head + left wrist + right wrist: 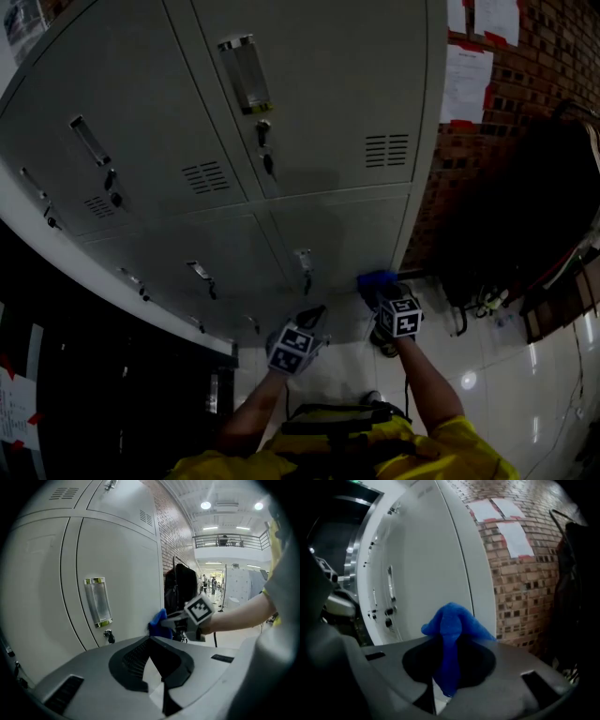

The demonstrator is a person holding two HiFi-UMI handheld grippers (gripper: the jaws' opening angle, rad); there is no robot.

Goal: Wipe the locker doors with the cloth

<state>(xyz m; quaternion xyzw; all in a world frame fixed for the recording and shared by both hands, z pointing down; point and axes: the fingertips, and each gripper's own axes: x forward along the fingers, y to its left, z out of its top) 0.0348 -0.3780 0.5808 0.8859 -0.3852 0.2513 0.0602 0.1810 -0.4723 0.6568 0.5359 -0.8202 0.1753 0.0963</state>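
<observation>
Right gripper (382,292) jaws clamped on blue cloth (451,634), the bunched end sticking out past the jaw tips. Cloth sits against the lower right locker door (349,232), low down near its outer edge (brick wall (548,66) just beyond). Left gripper (312,317) jaws together with nothing between them, held off the doors, just beside the right gripper and pointing at the same door.

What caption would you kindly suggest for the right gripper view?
Right tongs hold a blue cloth up to a pale locker door.
</observation>
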